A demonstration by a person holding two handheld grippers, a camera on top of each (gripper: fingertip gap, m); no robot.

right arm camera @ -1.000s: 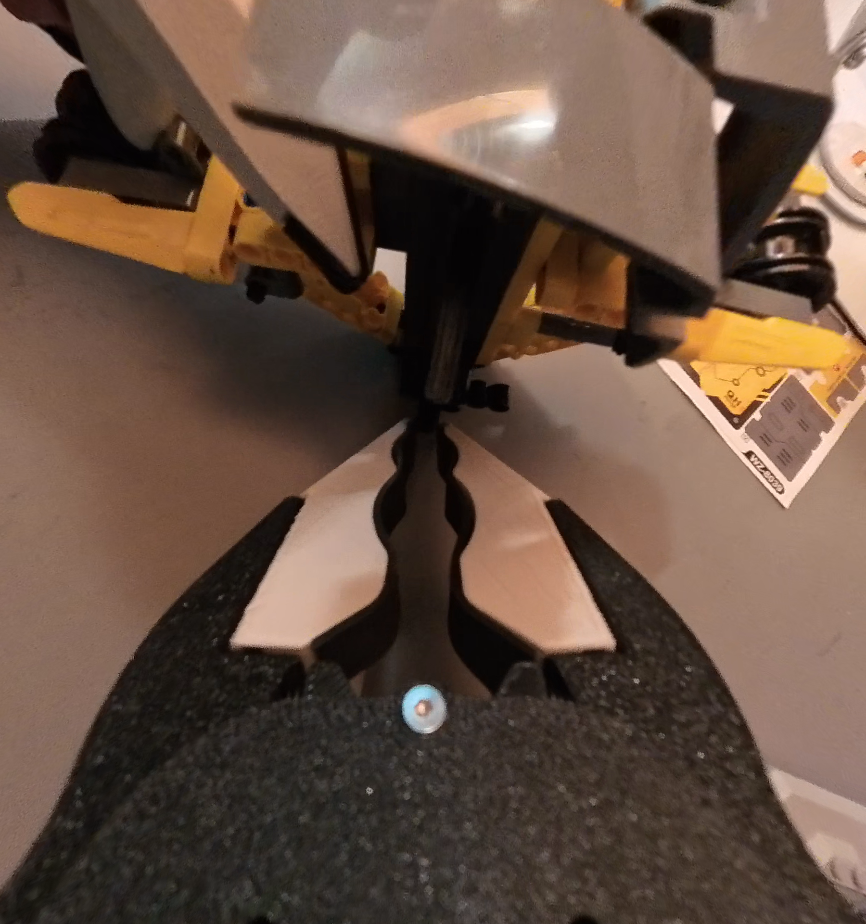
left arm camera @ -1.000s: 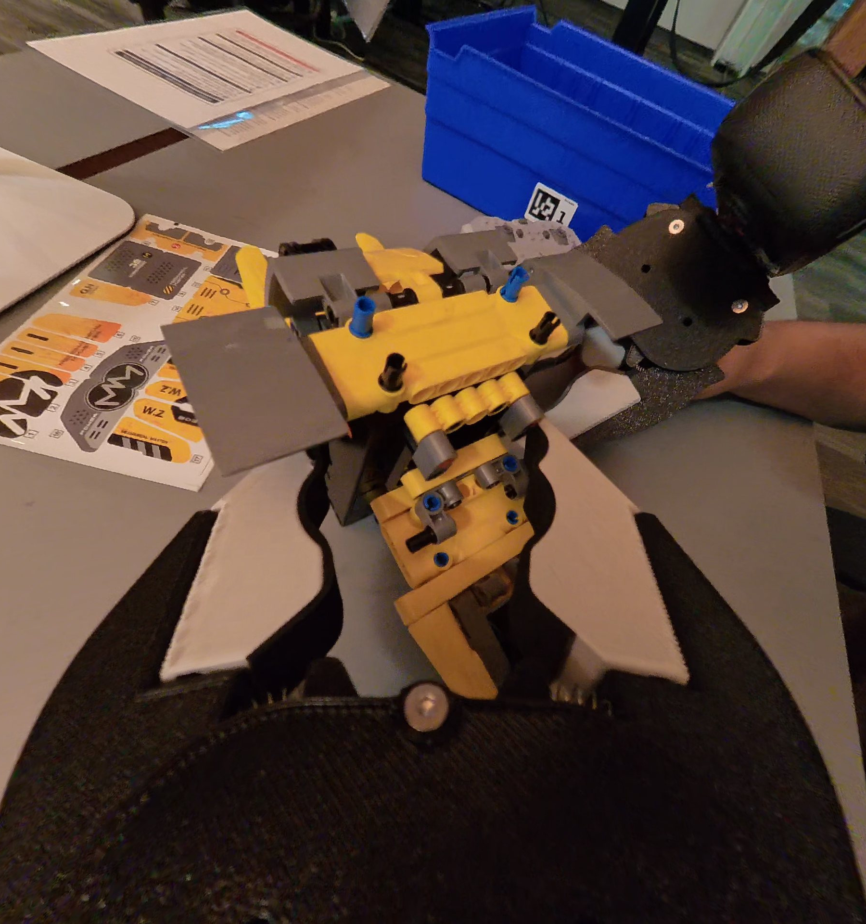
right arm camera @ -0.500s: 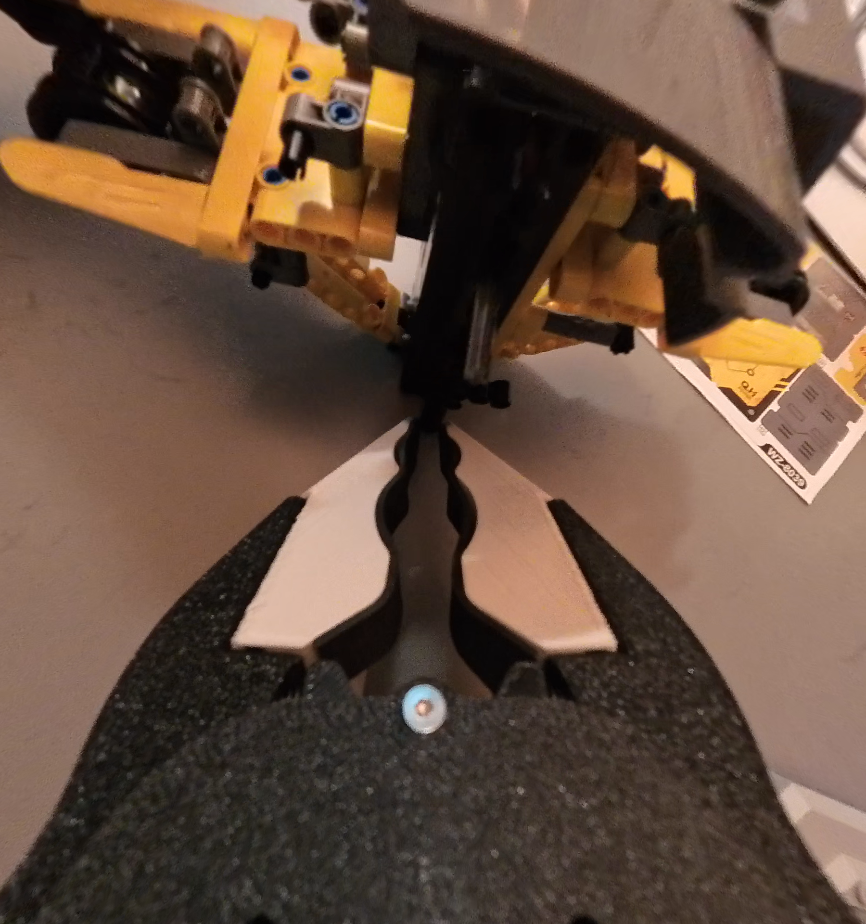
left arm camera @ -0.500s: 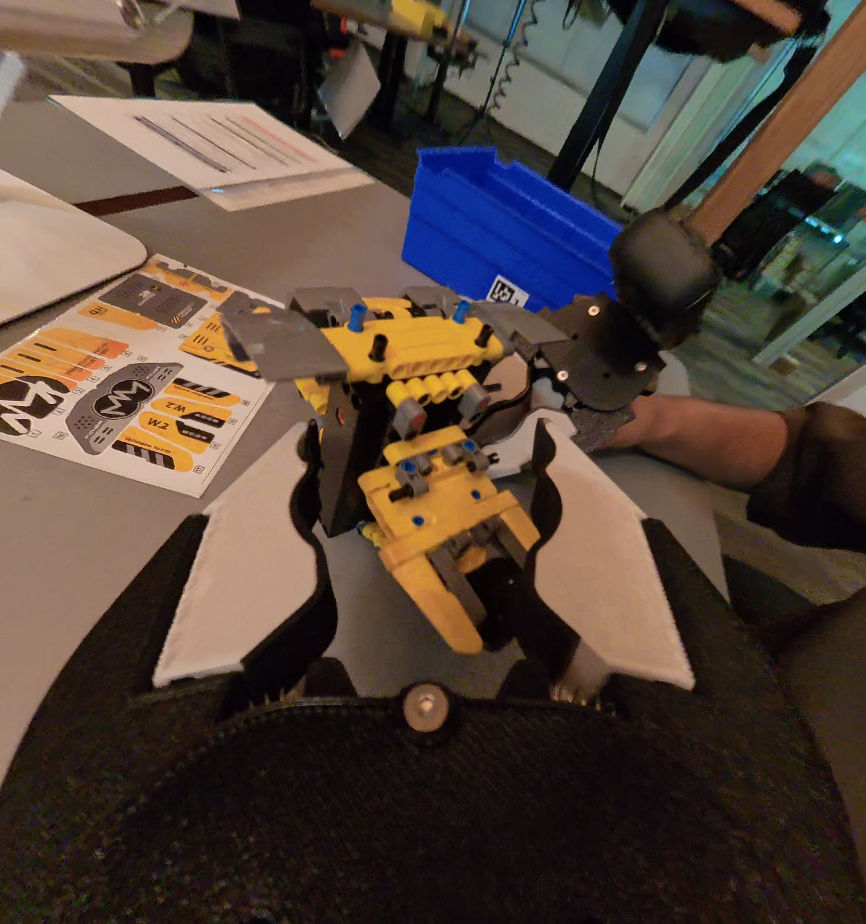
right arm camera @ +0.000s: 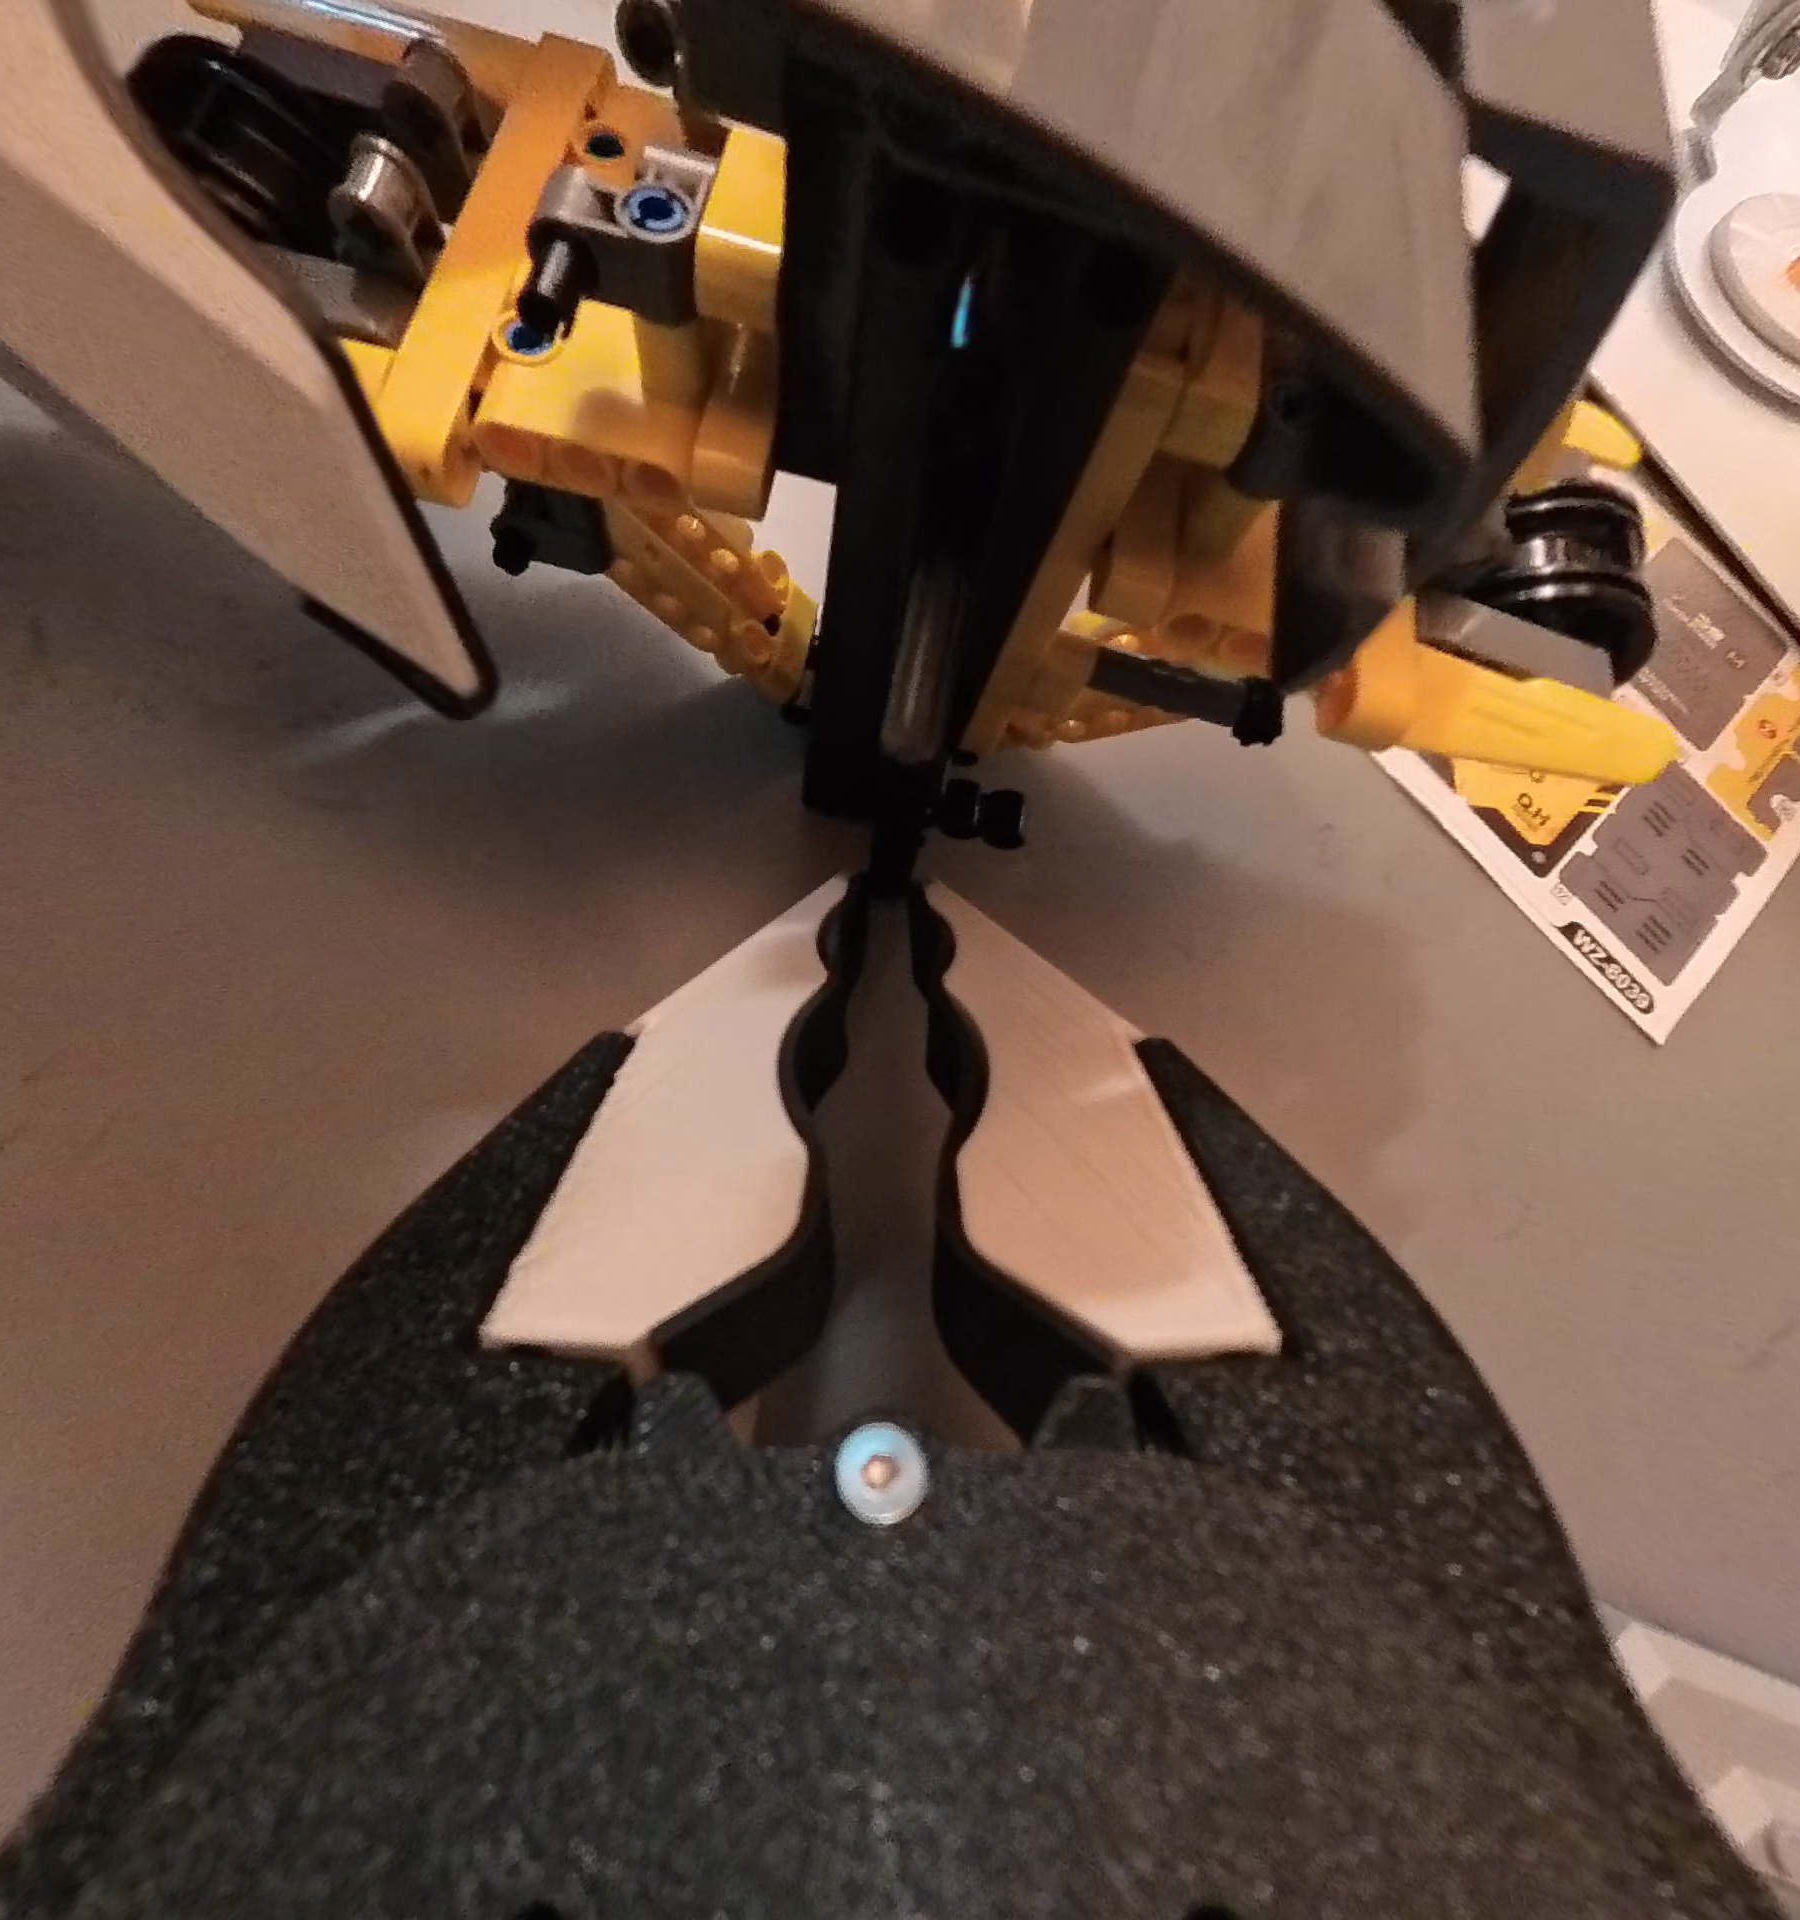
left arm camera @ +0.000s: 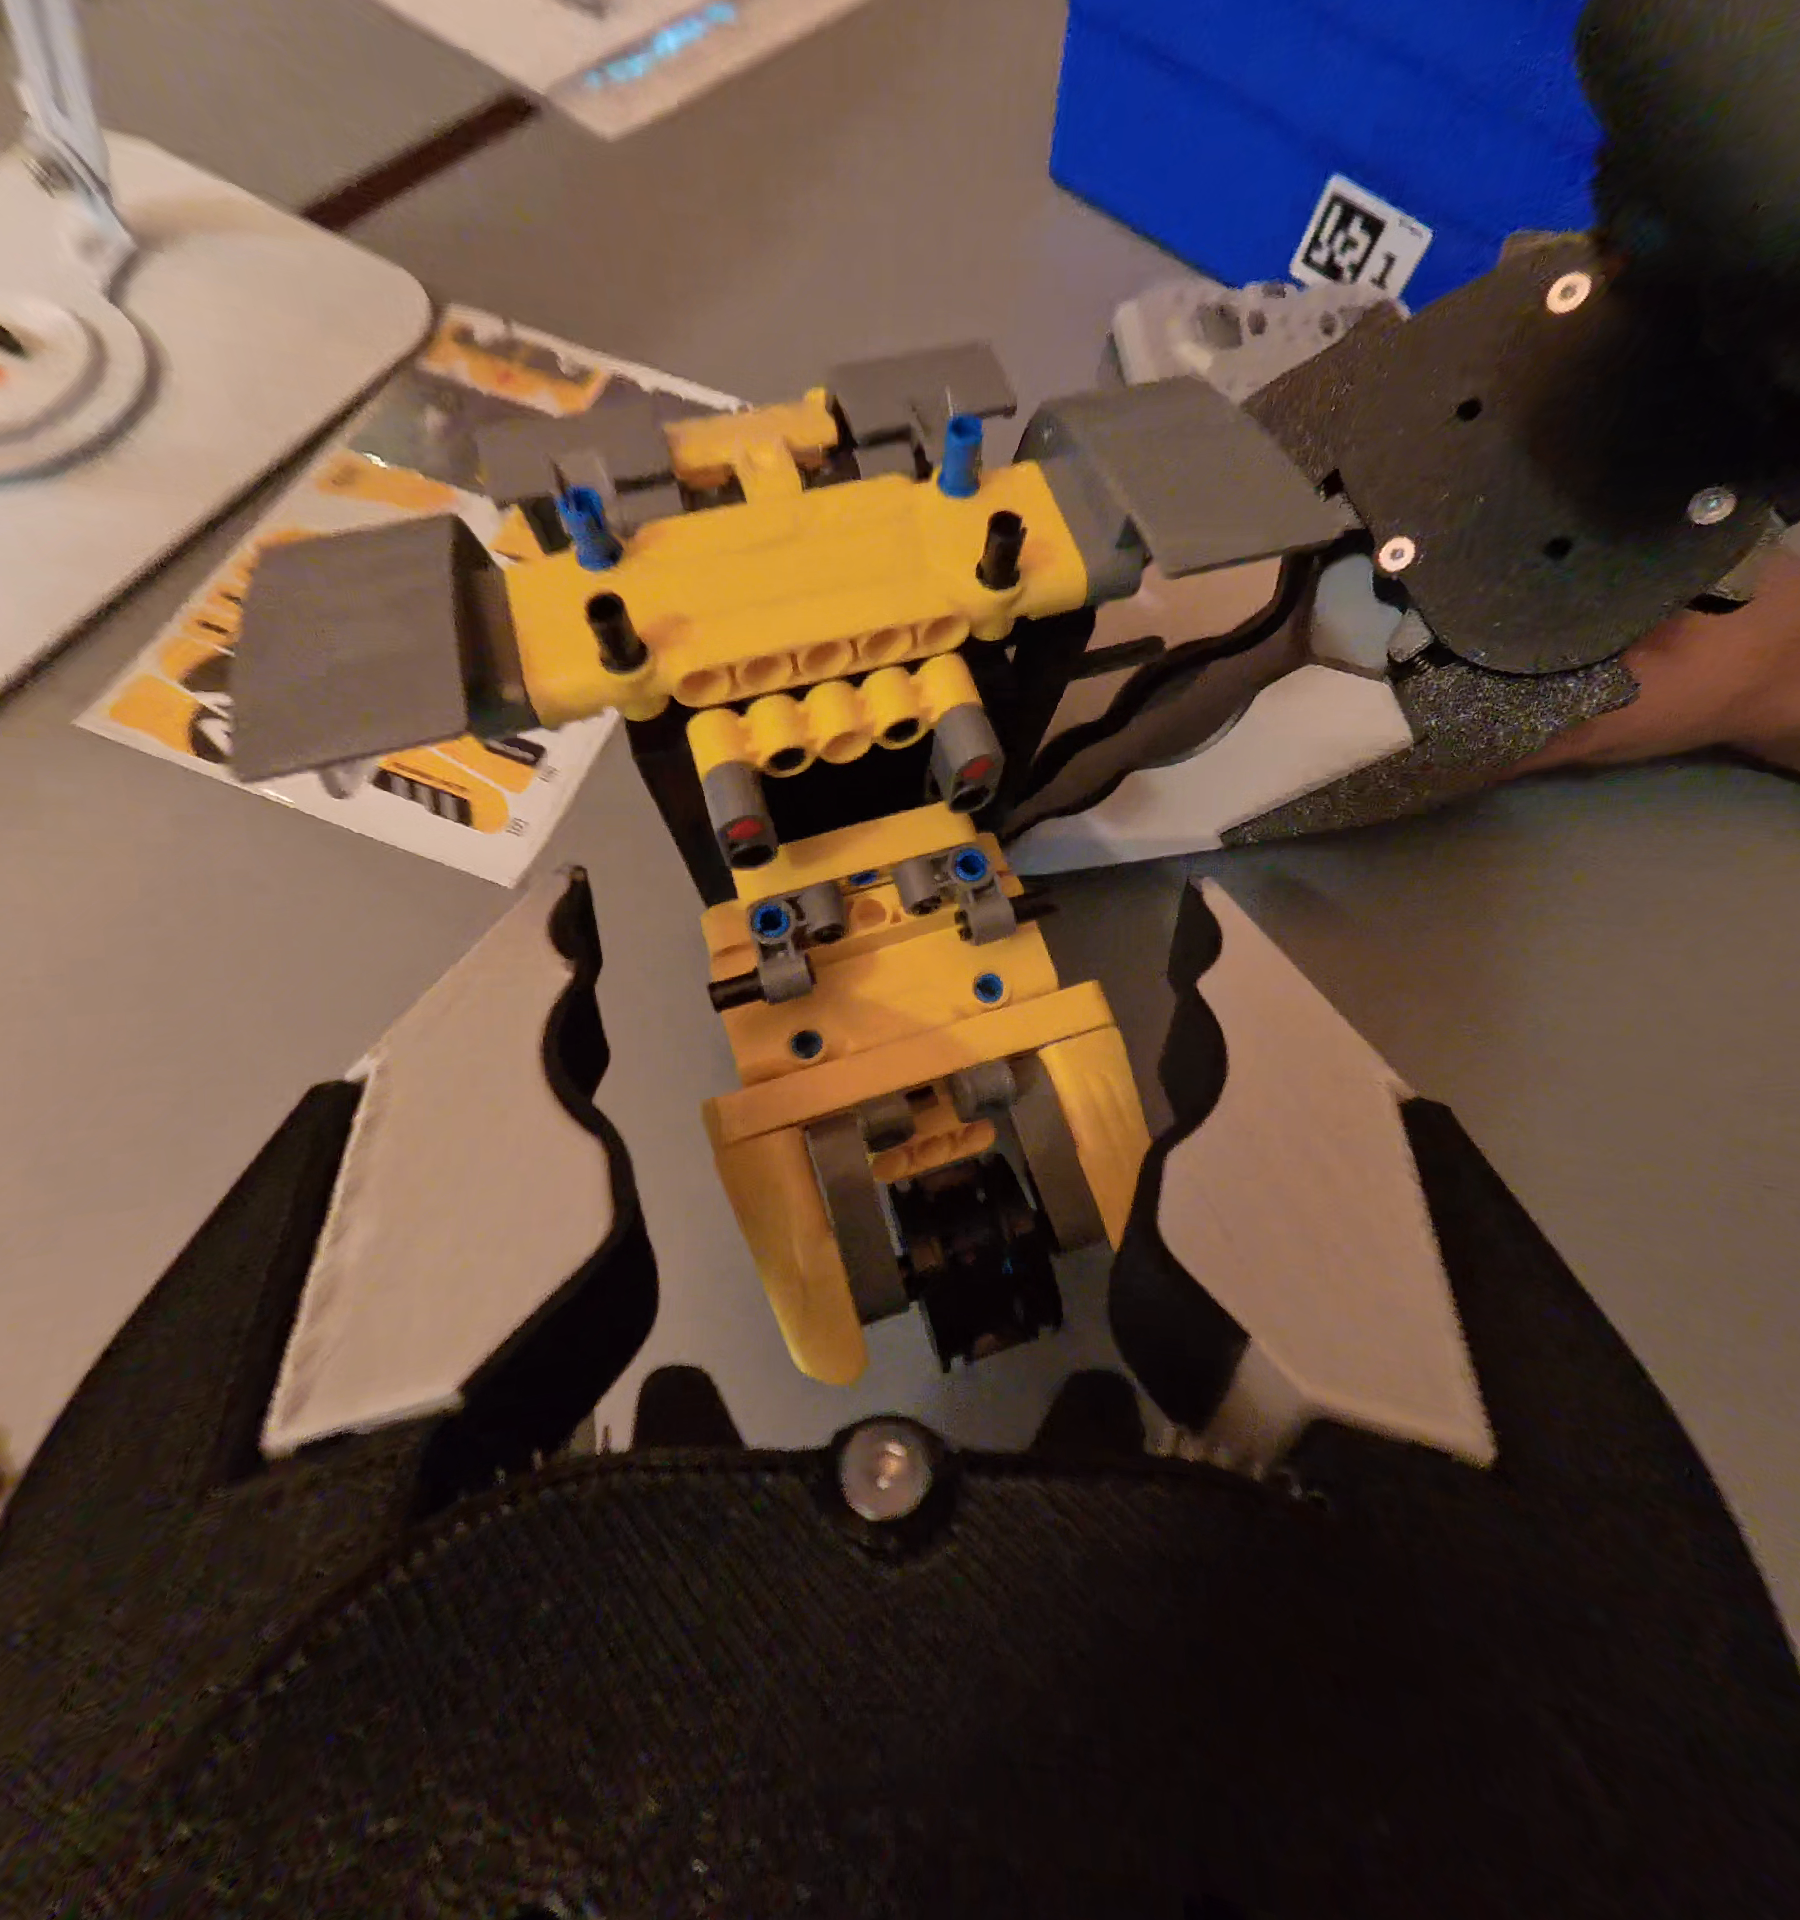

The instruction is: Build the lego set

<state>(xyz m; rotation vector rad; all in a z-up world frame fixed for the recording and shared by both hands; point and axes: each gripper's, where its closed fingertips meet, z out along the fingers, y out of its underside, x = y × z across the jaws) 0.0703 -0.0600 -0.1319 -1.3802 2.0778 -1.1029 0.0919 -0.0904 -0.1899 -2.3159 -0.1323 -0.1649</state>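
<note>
Jaws of the left gripper [left arm camera: 880, 1049] stand wide apart, one finger on each side of the yellow brick-built model [left arm camera: 854, 790] without visibly touching it. The model's narrow yellow nose with its black wheel lies between the two white fingers [left arm camera: 460, 1174] and points back toward the gripper's body, so its long axis runs straight down the gap. Its broad end, with the grey panels [left arm camera: 345, 644] spread to both sides, is farther out, beyond the fingertips.

From the far right the right gripper [right arm camera: 880, 888] reaches in, its jaws clenched on a thin black stub at the foot of the model's black central column [right arm camera: 906, 582]. Only the very tips bite — the wavy inner edges behind them leave a slit. In the right wrist view the model fills the top of the picture, tilted, and it seems to be clear of the grey table [right arm camera: 200, 987], though I cannot tell whether any part rests on it. The right gripper is therefore the only one with a hold; the left merely brackets the nose.

Beneath the model's far end lies a sticker sheet [left arm camera: 428, 790] in yellow and grey. A white lamp base [left arm camera: 200, 343] sits to the left, a blue bin [left arm camera: 1291, 125] at the far right — in front of it lies a pale grey part [left arm camera: 1187, 332]. A person's forearm [left arm camera: 1748, 707] shows behind the right gripper.
</note>
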